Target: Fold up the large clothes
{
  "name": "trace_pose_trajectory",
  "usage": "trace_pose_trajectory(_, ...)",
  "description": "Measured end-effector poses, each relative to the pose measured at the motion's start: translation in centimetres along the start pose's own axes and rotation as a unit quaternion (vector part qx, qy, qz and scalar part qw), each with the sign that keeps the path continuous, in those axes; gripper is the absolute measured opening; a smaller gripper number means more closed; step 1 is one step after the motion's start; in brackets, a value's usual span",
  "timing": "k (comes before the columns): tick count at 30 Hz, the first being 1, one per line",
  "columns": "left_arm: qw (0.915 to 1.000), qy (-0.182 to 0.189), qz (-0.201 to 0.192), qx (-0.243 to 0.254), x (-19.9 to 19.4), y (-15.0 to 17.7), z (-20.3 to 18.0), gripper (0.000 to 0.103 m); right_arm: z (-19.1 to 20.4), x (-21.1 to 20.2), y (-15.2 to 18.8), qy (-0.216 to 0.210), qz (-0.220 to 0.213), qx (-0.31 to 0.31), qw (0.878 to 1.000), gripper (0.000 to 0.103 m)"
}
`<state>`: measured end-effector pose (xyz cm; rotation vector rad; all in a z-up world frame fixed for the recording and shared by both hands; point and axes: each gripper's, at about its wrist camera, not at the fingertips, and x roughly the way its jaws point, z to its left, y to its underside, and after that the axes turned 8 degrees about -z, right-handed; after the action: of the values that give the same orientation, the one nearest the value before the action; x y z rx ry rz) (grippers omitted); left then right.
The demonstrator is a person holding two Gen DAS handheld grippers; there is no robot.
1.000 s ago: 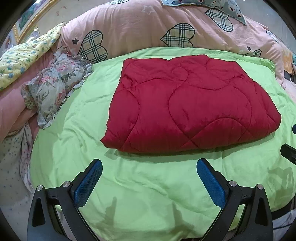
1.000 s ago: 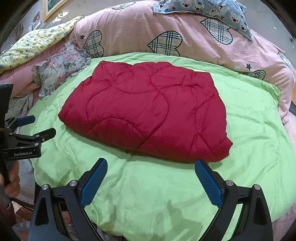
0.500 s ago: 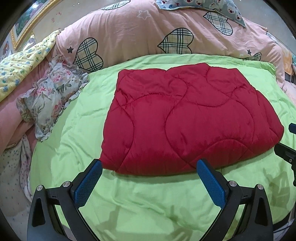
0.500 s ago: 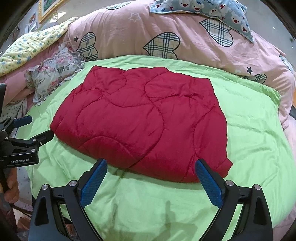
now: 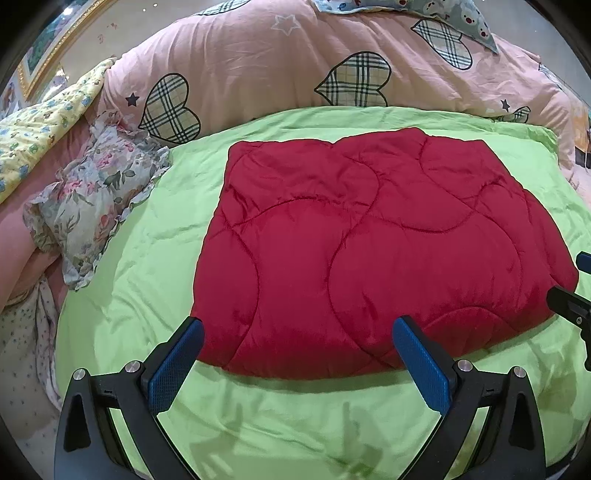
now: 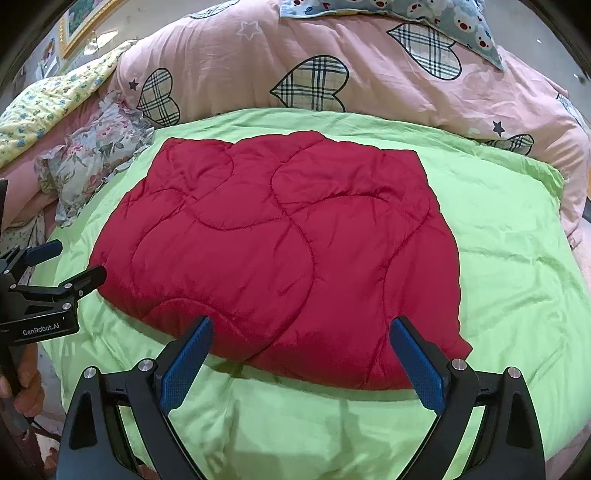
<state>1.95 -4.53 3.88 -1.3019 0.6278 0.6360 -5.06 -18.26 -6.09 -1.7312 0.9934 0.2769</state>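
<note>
A red quilted blanket [image 5: 362,251], folded into a thick rectangle, lies on a lime-green bedcover [image 5: 147,266]; it also shows in the right wrist view [image 6: 280,251]. My left gripper [image 5: 297,332] is open and empty, its blue pads at the blanket's near edge toward the left corner. My right gripper [image 6: 301,330] is open and empty at the near edge toward the right corner. The left gripper also shows at the left of the right wrist view [image 6: 55,266], open.
A pink duvet with plaid hearts [image 5: 295,70] is heaped behind the green cover [image 6: 517,280]. A floral ruffled pillow [image 5: 92,199] lies left. A yellow floral quilt [image 5: 33,136] is at far left. A blue bear-print pillow [image 6: 406,11] tops the duvet.
Both grippers have moved forward toward the red blanket; its near edge now sits between the open pads of each. The blanket itself has not moved.
</note>
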Motion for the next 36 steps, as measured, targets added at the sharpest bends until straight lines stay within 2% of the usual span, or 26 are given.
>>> trace_pose_trajectory(14,1.0000,-0.001,0.004,-0.004,1.9,-0.8,0.2,0.102,-0.8,1.2,-1.3,-0.006,0.001,0.003,1.000,0.097)
trace_pose_trajectory(36,0.9999,-0.001,-0.001,-0.014,2.7,-1.5,0.6,0.102,-0.8,2.3,-1.9,-0.013,0.005,0.005,1.000,0.097)
